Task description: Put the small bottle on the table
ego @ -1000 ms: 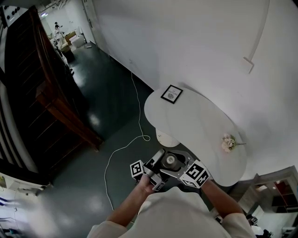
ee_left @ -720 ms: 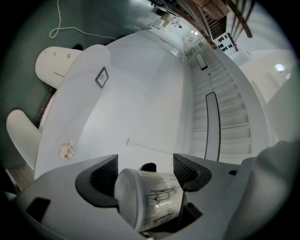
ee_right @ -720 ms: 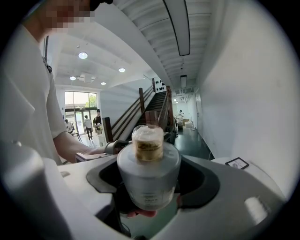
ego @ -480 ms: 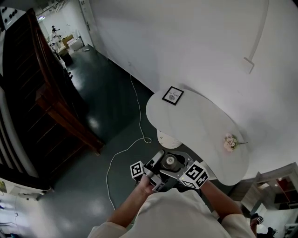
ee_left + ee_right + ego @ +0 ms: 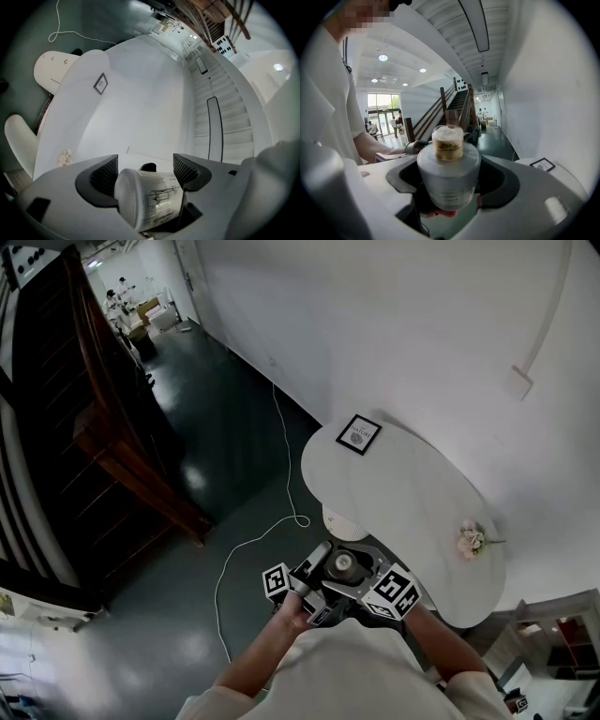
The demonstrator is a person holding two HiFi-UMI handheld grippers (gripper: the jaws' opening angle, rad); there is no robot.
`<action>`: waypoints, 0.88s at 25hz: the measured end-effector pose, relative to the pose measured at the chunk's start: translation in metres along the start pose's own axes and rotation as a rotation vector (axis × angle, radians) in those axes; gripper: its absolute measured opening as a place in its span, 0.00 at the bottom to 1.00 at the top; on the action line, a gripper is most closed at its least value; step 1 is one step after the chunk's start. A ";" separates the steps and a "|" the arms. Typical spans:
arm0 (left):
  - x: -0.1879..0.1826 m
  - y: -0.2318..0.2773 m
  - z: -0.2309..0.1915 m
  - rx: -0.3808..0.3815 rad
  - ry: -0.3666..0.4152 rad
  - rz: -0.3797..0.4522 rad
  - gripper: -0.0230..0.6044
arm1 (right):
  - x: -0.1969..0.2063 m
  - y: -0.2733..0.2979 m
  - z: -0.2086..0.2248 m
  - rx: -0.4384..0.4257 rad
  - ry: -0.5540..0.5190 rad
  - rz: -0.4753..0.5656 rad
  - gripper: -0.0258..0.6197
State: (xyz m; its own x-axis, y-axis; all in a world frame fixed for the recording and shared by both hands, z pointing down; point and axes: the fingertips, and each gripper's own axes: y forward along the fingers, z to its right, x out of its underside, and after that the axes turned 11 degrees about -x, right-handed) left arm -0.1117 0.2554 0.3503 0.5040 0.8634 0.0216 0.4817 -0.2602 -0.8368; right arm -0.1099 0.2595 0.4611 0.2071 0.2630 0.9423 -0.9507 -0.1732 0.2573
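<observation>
The small bottle point(image 5: 341, 564) is pale grey with a printed label and a yellowish cap. It is held in the air between both grippers, low in the head view, short of the white oval table point(image 5: 403, 507). In the left gripper view the bottle point(image 5: 149, 199) lies sideways with its base toward the camera, and my left gripper point(image 5: 145, 171) is shut on it. In the right gripper view the bottle point(image 5: 448, 180) stands cap up, with my right gripper point(image 5: 450, 183) shut around its body. In the head view the left gripper point(image 5: 317, 563) and right gripper point(image 5: 364, 570) meet at the bottle.
On the table stand a small framed picture point(image 5: 359, 434) at the far end and a flower sprig point(image 5: 472, 540) near the right end. A white chair point(image 5: 345, 521) sits at the table's near edge. A white cable point(image 5: 267, 532) trails over the dark floor. A wooden staircase point(image 5: 112, 446) rises at left.
The head view has shifted a little, so the table and wall sit lower and further right in frame. Both grippers and the bottle keep the same pose.
</observation>
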 end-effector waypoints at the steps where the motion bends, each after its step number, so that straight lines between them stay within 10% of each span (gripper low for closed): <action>1: -0.004 0.002 -0.004 -0.004 0.001 0.002 0.61 | 0.000 0.000 0.005 -0.005 0.001 -0.001 0.58; 22: -0.097 0.045 -0.107 -0.081 0.063 0.076 0.61 | -0.010 -0.015 0.140 -0.137 0.017 -0.014 0.58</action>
State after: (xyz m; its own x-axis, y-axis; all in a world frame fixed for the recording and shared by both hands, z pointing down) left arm -0.0620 0.1141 0.3696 0.5843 0.8115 -0.0038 0.4952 -0.3602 -0.7906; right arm -0.0655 0.1269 0.4778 0.2174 0.2804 0.9349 -0.9706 -0.0390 0.2374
